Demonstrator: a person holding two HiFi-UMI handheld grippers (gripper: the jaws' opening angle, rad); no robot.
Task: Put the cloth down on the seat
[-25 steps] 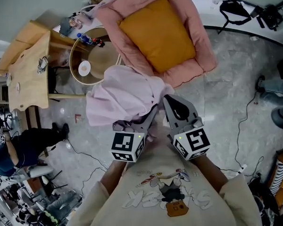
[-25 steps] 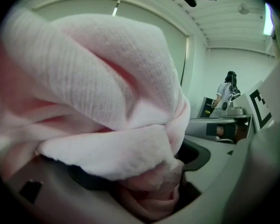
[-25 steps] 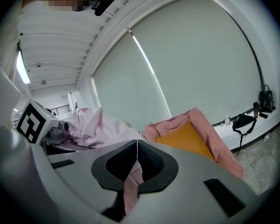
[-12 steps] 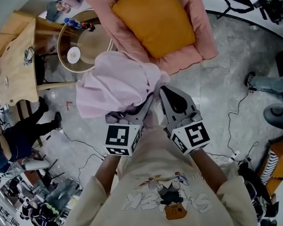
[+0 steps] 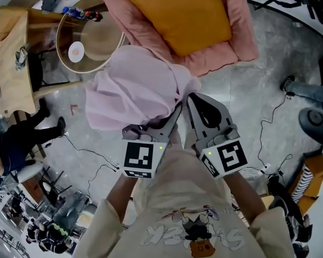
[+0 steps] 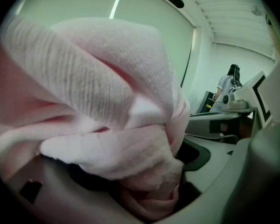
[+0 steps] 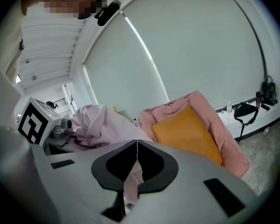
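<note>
The only lettering in sight is the print on the person's shirt [image 5: 172,198], upside down in the head view beside a cartoon figure and too distorted to read; each of the two marker cubes [image 5: 144,159] carries a black-and-white square pattern, no words. One pink cloth [image 5: 134,87] hangs bunched in the air over the grey floor [image 5: 258,95], its far edge overlapping the front rim of the one pink seat [image 5: 242,34], which holds one orange cushion [image 5: 177,12]; the cloth is not lying on the seat. The left gripper [image 5: 174,113] is clamped on a thick wad of the cloth, which fills most of its own view; the right gripper [image 5: 192,100] has its jaws pressed together on a thin strip of it. One round table [image 5: 99,39] stands just beside the cloth, with a small white disc [image 5: 75,51] on it. Only the left gripper view shows a distant person [image 6: 227,80] by a desk; only the right gripper view shows the seat from the side, against a pale blind [image 7: 200,45]
</note>
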